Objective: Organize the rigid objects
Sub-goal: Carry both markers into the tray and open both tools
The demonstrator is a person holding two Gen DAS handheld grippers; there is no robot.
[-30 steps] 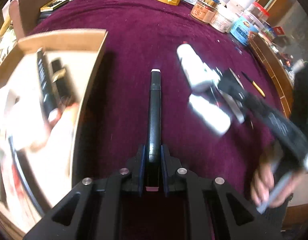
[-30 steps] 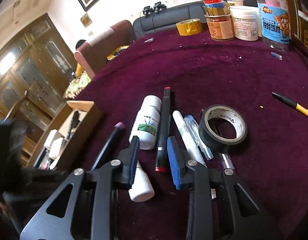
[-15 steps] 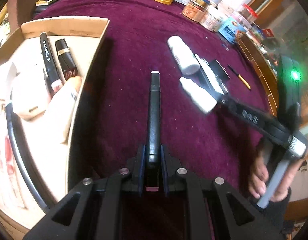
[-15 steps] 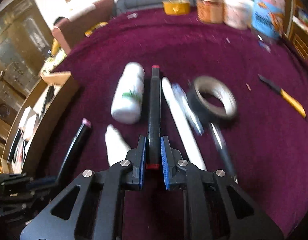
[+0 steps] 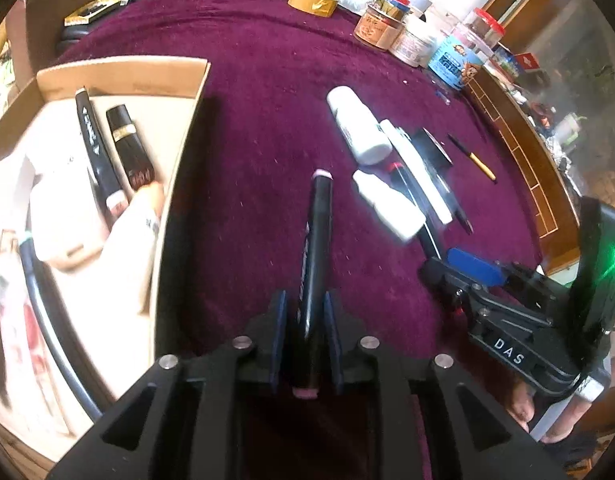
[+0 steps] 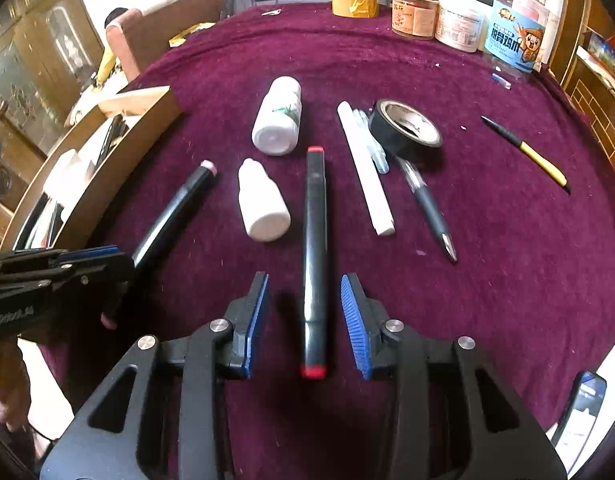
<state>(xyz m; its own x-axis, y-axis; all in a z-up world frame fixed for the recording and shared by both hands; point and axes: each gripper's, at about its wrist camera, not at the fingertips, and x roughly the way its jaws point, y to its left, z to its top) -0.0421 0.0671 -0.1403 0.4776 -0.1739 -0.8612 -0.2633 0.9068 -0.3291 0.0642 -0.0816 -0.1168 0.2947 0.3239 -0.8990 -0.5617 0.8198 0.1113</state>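
Note:
A black marker with pink ends [image 5: 317, 240] lies lengthwise between the jaws of my left gripper [image 5: 305, 296]. The jaws are opening, and a thin gap shows on each side of the marker. In the right wrist view this marker [image 6: 175, 208] slants on the cloth toward the left gripper [image 6: 107, 252]. My right gripper [image 6: 304, 278] is opening wide. A black marker with red ends [image 6: 314, 240] lies on the cloth between its pads, untouched. The cardboard box [image 5: 179, 168] on the left holds another black marker [image 5: 95, 152] and a dark tube [image 5: 129, 148].
On the purple cloth lie a large white bottle [image 6: 277, 120], a small white bottle [image 6: 261, 204], a white stick [image 6: 365, 172], a black tape roll [image 6: 405, 130], a grey pen [image 6: 427, 208] and a yellow-black pen [image 6: 527, 152]. Jars [image 6: 459, 20] and yellow tape [image 6: 354, 4] stand at the back.
The right gripper closed on the red-ended marker, drew it nearer than the large bottle, then opened and left it on the cloth. The left jaws have parted slightly and the pink-ended marker now tilts.

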